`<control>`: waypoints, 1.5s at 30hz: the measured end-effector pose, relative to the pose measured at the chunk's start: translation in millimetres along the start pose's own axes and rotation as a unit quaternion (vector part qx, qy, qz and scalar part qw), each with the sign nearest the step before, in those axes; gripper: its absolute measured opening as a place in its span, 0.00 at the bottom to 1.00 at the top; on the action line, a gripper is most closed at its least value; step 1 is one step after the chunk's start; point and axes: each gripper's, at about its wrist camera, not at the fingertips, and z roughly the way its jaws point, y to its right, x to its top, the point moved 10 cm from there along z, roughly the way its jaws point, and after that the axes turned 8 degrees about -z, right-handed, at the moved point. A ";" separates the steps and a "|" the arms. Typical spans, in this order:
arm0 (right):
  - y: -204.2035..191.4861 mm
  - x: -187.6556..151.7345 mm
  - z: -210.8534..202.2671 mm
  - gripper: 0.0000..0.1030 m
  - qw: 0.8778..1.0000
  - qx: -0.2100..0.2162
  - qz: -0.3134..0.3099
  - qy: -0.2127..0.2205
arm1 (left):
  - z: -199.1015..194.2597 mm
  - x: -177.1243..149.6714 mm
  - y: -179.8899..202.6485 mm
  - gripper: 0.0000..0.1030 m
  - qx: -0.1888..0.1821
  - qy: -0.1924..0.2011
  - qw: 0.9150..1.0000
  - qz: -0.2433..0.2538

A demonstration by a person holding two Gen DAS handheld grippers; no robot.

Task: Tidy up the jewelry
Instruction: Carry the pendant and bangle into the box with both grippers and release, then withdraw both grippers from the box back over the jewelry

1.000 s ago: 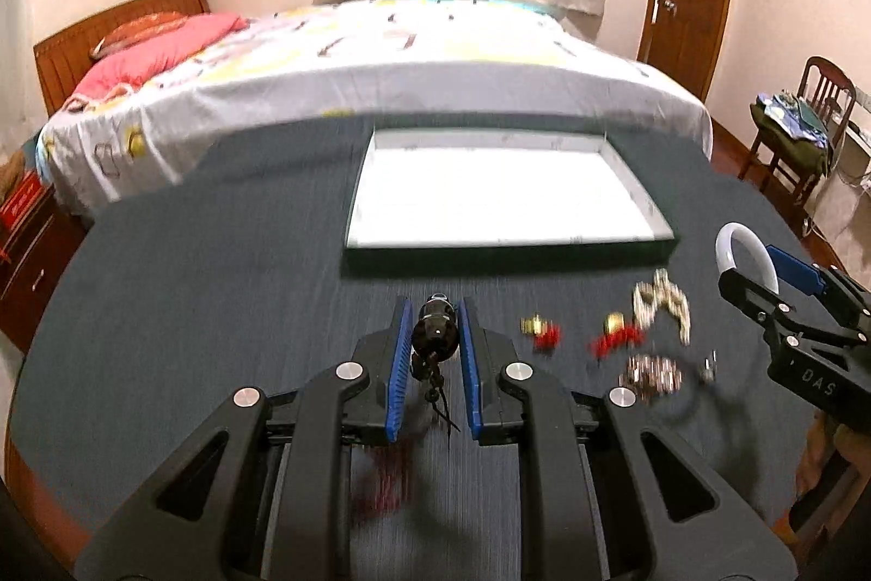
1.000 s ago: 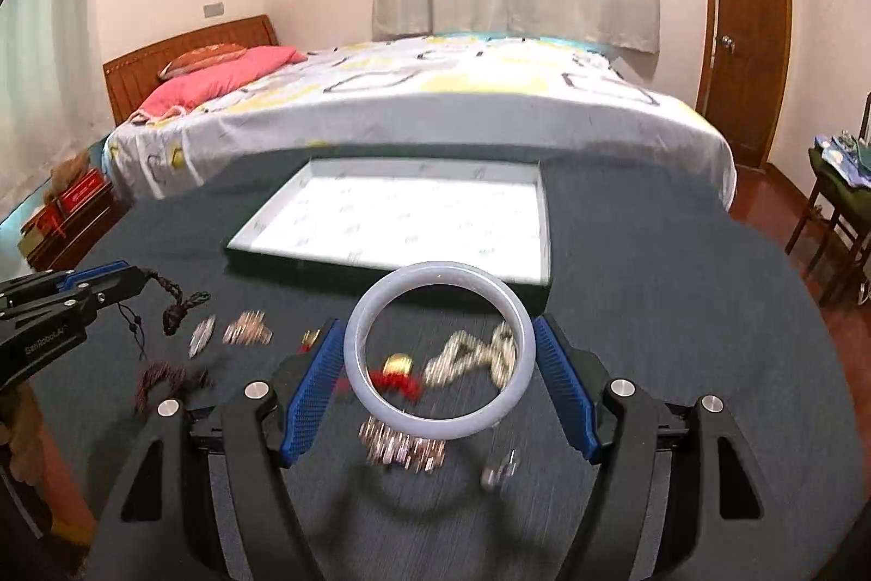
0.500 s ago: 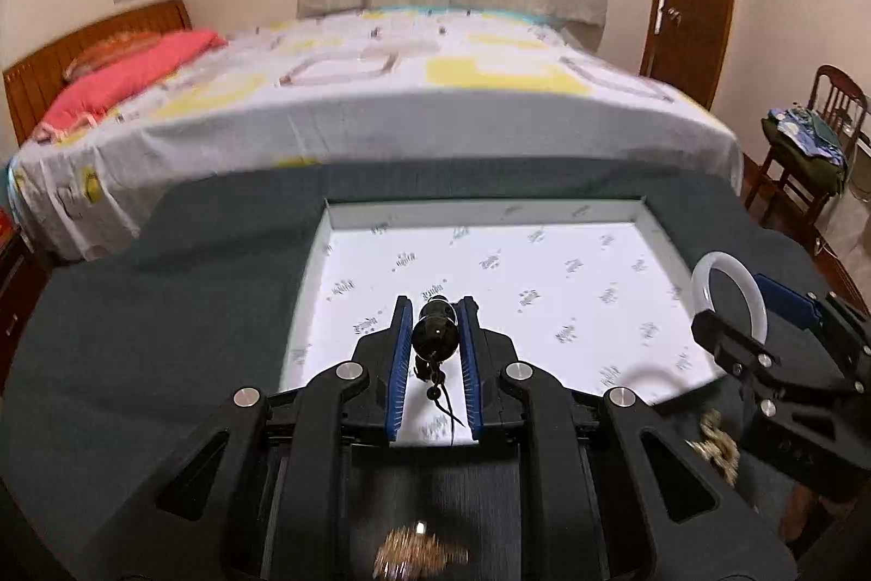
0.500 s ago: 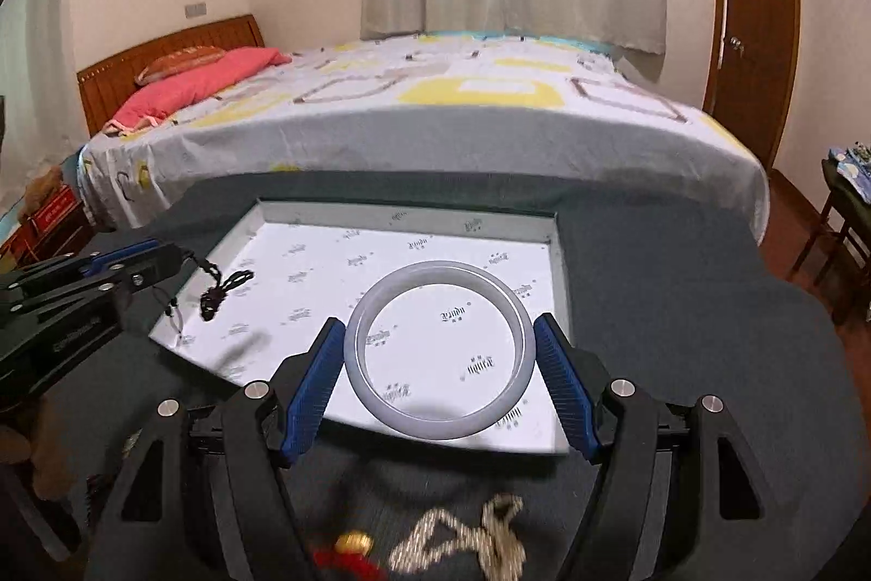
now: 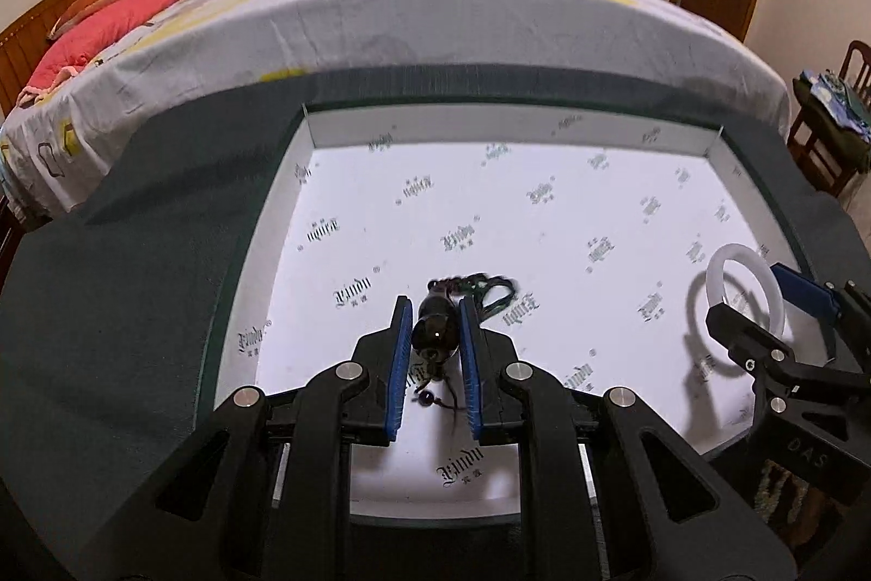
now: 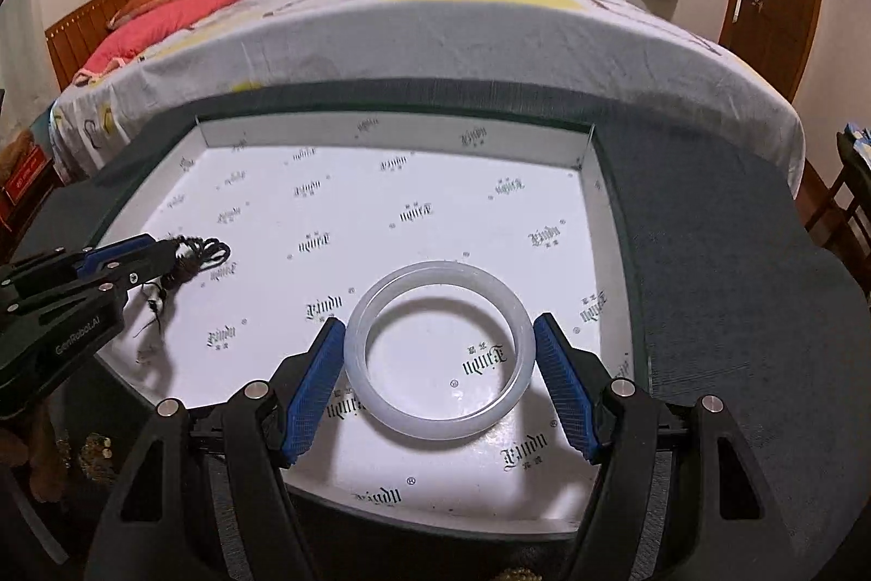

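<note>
Hovering over the white tray (image 5: pixel 348 134) on the table (image 5: pixel 136 281), the left claw (image 5: pixel 434 317) pinches a dark pendant (image 5: pixel 435 328) on cord; the right claw (image 6: pixel 439 347) grips a pale bangle (image 6: pixel 439 351).

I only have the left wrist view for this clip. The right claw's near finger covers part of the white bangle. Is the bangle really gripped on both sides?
Observer: Yes. In the right wrist view the white bangle sits between the two blue pads of the right claw, one pad on each side.
Operator: Is anything lying in the tray beneath it?
Observer: No. Only the printed floor of the tray shows through the ring and around it.
Operator: How does my left claw look from that side?
Observer: The left claw is shut on the dark pendant. The knotted cord sticks out past the tips, over the left part of the tray.
</note>
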 end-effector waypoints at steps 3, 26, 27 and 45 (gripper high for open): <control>-0.1 -6.2 7.0 0.67 1.000 0.000 -0.003 -0.016 | 2.8 -1.6 -1.5 0.20 0.001 -0.002 1.000 -0.003; 5.8 6.7 -63.1 0.75 0.998 0.003 0.018 0.055 | -48.1 -3.6 -1.7 0.76 -0.006 0.034 0.999 -0.004; 7.0 5.6 -68.4 0.75 0.998 0.002 0.021 0.059 | -57.1 -4.0 -3.8 0.76 -0.006 0.043 0.999 -0.006; 17.4 -87.9 -139.9 0.75 0.996 -0.029 0.038 0.075 | -159.4 -67.5 -45.1 0.81 0.027 0.123 0.991 -0.036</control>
